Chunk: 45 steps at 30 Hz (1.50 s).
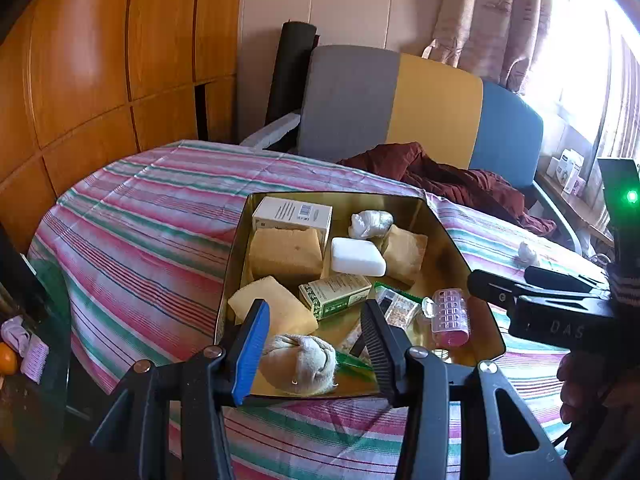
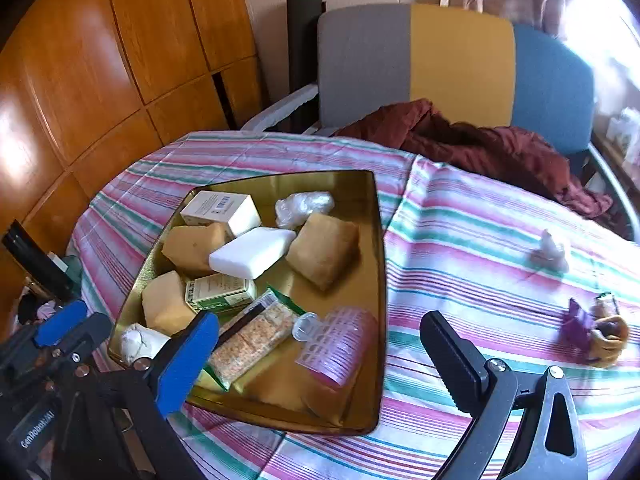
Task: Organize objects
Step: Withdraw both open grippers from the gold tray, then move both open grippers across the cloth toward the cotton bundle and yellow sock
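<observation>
Cloth bundle (image 1: 298, 364) between left gripper (image 1: 316, 346) jaws, unpressed, right gripper (image 2: 320, 354) jaws released.

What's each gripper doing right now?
Left gripper: partly open around the beige cloth bundle; grip cannot be told.
Right gripper: wide open, empty.
</observation>
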Tool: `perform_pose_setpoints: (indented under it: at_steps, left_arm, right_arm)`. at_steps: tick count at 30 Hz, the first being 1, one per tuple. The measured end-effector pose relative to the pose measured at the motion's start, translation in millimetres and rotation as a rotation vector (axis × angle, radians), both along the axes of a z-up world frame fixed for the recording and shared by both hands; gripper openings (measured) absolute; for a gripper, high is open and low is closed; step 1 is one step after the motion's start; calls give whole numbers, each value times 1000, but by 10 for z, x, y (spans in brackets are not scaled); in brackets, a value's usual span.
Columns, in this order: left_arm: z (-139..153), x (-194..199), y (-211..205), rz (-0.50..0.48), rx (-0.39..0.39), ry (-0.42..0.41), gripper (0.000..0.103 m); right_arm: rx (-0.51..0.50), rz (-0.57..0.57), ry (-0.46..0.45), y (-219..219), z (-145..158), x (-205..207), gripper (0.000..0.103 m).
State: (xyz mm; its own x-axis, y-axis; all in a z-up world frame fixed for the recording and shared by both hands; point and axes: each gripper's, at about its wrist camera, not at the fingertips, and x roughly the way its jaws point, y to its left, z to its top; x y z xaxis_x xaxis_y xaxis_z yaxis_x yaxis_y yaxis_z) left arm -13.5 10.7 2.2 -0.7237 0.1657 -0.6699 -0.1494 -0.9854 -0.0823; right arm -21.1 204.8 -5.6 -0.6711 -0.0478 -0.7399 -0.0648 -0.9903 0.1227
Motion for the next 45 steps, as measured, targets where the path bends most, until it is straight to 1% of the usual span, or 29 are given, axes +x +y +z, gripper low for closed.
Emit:
perform_pose_setpoints:
  at_steps: [9,14,23,29,45]
  left_arm:
    - [51,96,106,-32,-27,17,48]
    - [51,128,182,-49,-38,16,48]
    - [60,157,388,-101,-63,17,48]
    - [76,162,553,-147,-83,23,48]
    - [53,143,1056,-269,-129,19,48]
  right_arm:
    - [10,-35,36,74,99,198,102]
    - [37,-53,48,135,122,300,102]
    - [46,-119,55,409,121,485,102]
    - [47,-172,49,656,102,592,102]
    - [38,-359,28,1466,46,842,102]
